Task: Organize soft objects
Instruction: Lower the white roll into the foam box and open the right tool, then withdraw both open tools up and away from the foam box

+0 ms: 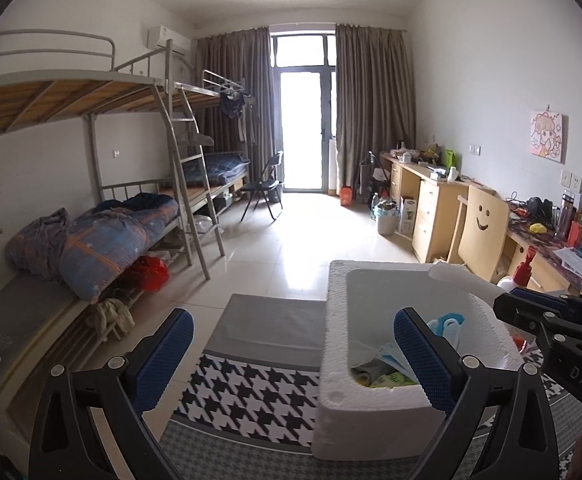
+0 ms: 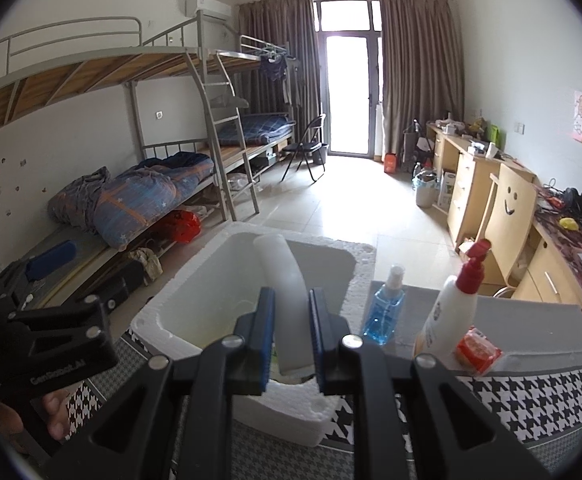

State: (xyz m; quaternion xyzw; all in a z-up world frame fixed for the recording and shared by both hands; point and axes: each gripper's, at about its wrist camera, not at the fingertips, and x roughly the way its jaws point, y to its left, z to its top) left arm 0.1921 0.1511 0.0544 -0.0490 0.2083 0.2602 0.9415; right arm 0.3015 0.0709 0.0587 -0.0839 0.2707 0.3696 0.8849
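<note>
A white foam box (image 1: 335, 320) stands on a houndstooth cloth (image 1: 251, 396); a blue soft item (image 1: 447, 324) and flat packs (image 1: 383, 376) lie inside it. My left gripper (image 1: 293, 320) is open and empty, with its right finger over the box's near left corner. From the right, my right gripper (image 1: 507, 302) holds a translucent white tube (image 1: 459, 276) over the box's far rim. In the right wrist view that gripper (image 2: 291, 308) is shut on the tube (image 2: 281, 264), which slants up over the box's (image 2: 163, 316) hollow. The left gripper's blue pad (image 2: 51, 254) shows at the far left.
Right of the box stand a blue spray bottle (image 2: 385, 308), a white pump bottle with a red top (image 2: 451, 308) and a red packet (image 2: 477, 350) on a grey surface (image 2: 531, 316). Bunk beds (image 1: 103, 240) line the left wall, desks and a wooden chair (image 1: 483, 228) the right.
</note>
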